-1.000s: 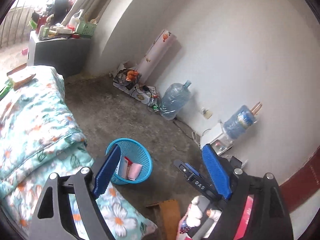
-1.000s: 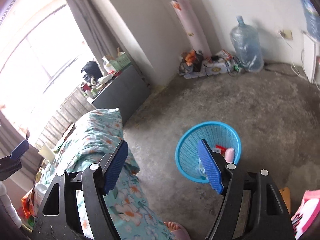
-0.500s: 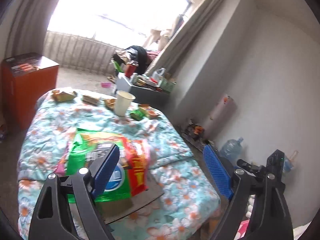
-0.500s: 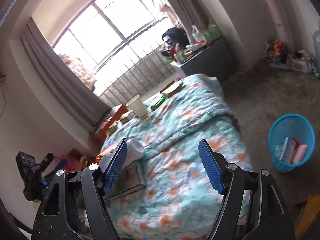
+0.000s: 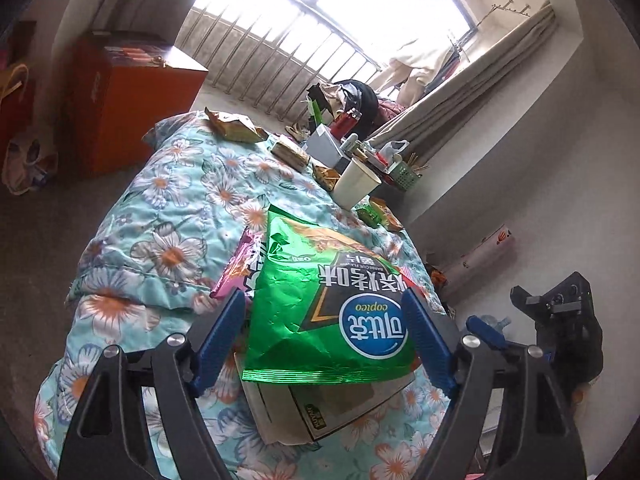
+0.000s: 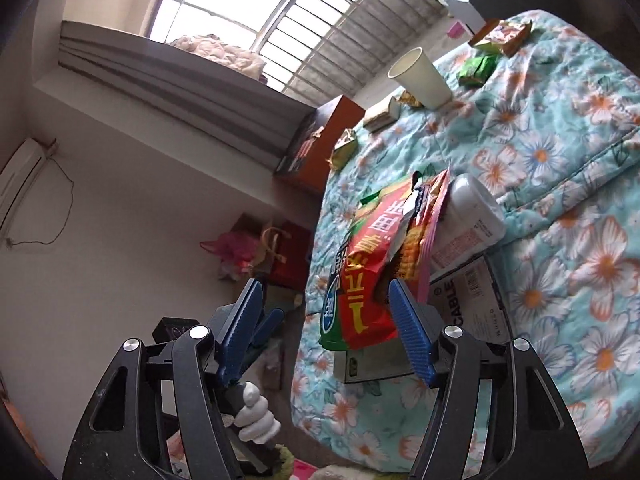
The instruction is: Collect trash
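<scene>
A green chip bag [image 5: 320, 304] lies on a cardboard box [image 5: 320, 408] at the near edge of the flowered bed [image 5: 160, 240]. My left gripper [image 5: 324, 344] is open, its jaws on either side of the bag's near end, not touching it. In the right wrist view a red chip bag [image 6: 372, 276] lies with the green bag [image 6: 330, 312], a pink wrapper [image 6: 434, 224] and a white bottle [image 6: 476, 216]. My right gripper [image 6: 332, 332] is open and empty, just before the red bag. A paper cup [image 5: 354, 188] and several small wrappers [image 5: 232, 128] lie farther up the bed.
An orange cabinet [image 5: 128, 96] stands left of the bed. A grey table with clutter [image 5: 340, 140] stands by the window beyond the bed. Bags [image 6: 260, 256] sit on the floor by the wall. The left gripper [image 6: 244, 396] shows in the right wrist view.
Both grippers swung from the blue basket on the floor up to the bed, then closed in on the chip bags. Both stayed open.
</scene>
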